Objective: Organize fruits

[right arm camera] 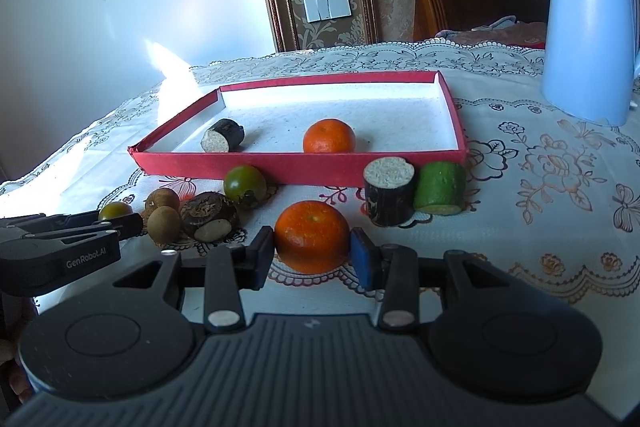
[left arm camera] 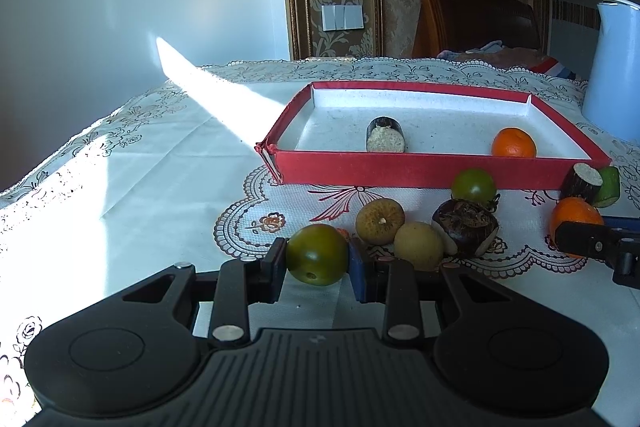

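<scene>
Gripping: left tool (left arm camera: 317, 258) green tomato (left arm camera: 317, 254), right tool (right arm camera: 312, 251) orange (right arm camera: 311, 235).

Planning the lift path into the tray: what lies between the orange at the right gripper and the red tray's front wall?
In the right wrist view, only bare tablecloth lies between the orange at the right gripper and the red tray.

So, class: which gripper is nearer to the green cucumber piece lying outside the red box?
Right. The right gripper, around an orange, sits just before the cucumber piece; the left gripper is farther left, around a green tomato.
</scene>
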Demonstrator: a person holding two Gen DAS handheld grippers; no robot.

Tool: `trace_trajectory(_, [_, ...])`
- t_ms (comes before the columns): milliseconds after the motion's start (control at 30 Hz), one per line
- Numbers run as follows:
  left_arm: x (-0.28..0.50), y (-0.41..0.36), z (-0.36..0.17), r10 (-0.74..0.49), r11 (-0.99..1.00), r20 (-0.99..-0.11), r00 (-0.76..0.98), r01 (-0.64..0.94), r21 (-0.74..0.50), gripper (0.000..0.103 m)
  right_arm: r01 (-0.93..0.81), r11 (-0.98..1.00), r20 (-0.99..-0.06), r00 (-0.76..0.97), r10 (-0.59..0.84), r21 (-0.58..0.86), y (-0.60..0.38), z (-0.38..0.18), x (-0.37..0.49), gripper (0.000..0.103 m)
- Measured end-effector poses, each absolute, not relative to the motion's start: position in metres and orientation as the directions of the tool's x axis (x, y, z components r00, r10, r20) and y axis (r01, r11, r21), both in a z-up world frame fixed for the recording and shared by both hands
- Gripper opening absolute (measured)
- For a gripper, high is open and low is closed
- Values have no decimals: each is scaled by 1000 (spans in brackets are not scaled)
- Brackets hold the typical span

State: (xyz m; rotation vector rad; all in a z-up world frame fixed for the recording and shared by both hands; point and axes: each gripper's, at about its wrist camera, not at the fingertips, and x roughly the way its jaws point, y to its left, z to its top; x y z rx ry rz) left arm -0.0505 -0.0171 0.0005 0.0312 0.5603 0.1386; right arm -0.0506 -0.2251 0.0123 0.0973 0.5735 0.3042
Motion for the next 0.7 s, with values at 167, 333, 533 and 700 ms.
trace_trajectory(167, [-51, -16, 0, 136, 991, -526, 840, -123, 60, 31, -255, 951, -518, 798, 308, 173, -225, 12, -51, 39])
trace_trajectory(333, [-52, -15, 0, 135, 991, -524, 841, -125, 55, 31, -255, 952, -519, 798, 306, 170, -225, 12, -51, 39])
trace_trajectory(533, [-52, -15, 0, 135, 991, -522, 842, -127, 53, 31, -254, 952, -517, 799, 306, 170, -224, 12, -51, 39])
trace_trajectory(700, [-52, -15, 0, 136, 991, -522, 842, -126, 54, 31, -254, 952, -516, 800, 307, 173, -225, 12, -51, 39])
